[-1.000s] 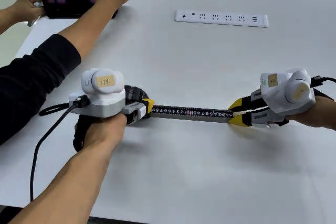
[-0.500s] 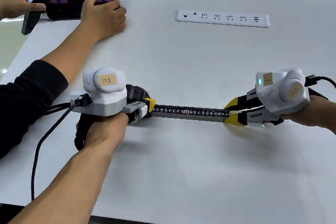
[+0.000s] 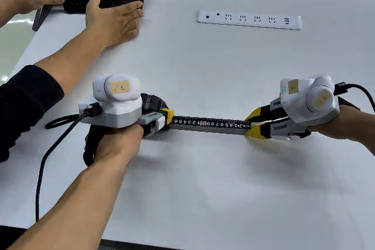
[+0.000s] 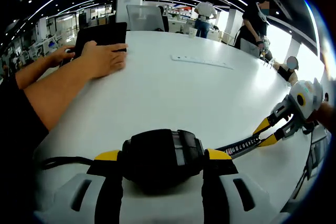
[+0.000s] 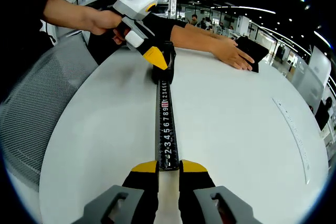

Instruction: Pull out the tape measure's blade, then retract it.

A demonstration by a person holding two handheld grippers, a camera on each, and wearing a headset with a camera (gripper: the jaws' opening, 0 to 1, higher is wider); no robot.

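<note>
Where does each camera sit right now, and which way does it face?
Head view: on the headset, looking down at the white table; both forearms, left gripper and right gripper show.
Left gripper view: on the left gripper, facing along its jaws, shut on the tape measure case.
Right gripper view: on the right gripper, facing along the blade it holds.
Shared: both gripper views show the blade and the opposite gripper.
</note>
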